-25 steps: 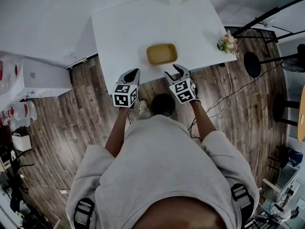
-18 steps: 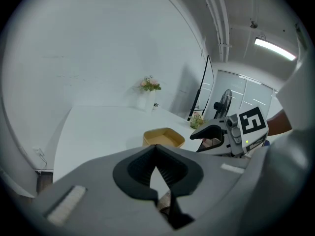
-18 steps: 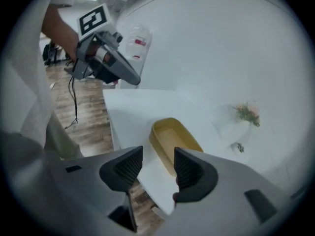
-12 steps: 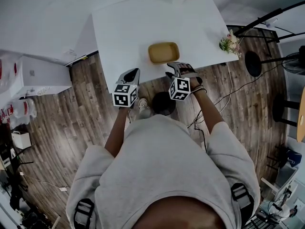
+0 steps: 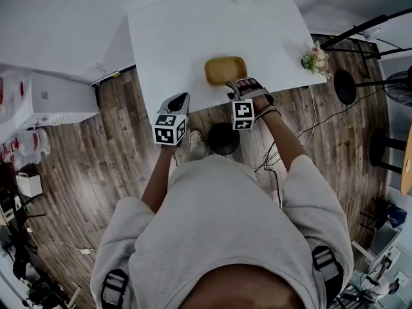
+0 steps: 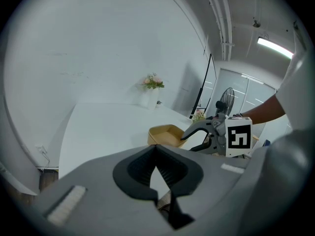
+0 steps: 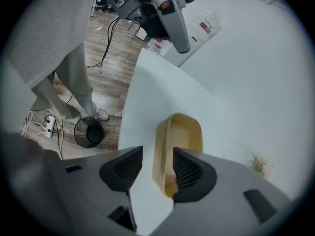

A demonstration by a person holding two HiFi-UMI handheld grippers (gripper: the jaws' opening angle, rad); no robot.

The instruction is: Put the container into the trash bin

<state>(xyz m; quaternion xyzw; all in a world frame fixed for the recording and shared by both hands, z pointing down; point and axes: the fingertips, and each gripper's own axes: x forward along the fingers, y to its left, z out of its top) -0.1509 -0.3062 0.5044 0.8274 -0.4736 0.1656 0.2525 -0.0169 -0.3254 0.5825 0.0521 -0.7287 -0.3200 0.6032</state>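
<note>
Container (image 5: pixel 225 69), tan and shallow, sits near the front edge of the white table (image 5: pixel 187 37). Your right claw (image 7: pixel 155 163) is open, its jaws straddling one long wall without pressing. Your left claw (image 6: pixel 156 154) is closed on nothing, at the table edge to the left. Black trash bin (image 5: pixel 223 138) stands on the wood floor (image 5: pixel 96 153) below, beside your shoe (image 5: pixel 195 140).

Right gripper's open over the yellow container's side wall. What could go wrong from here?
1. The right gripper stands open astride one thin wall of the shallow yellow rectangular container. A one-wall grip may let it tilt or slip on lifting.
2. A jaw landing on the rim could shove it across the white table.
3. The round black trash bin on the floor looks small-mouthed, so the container may catch on its rim.
</note>
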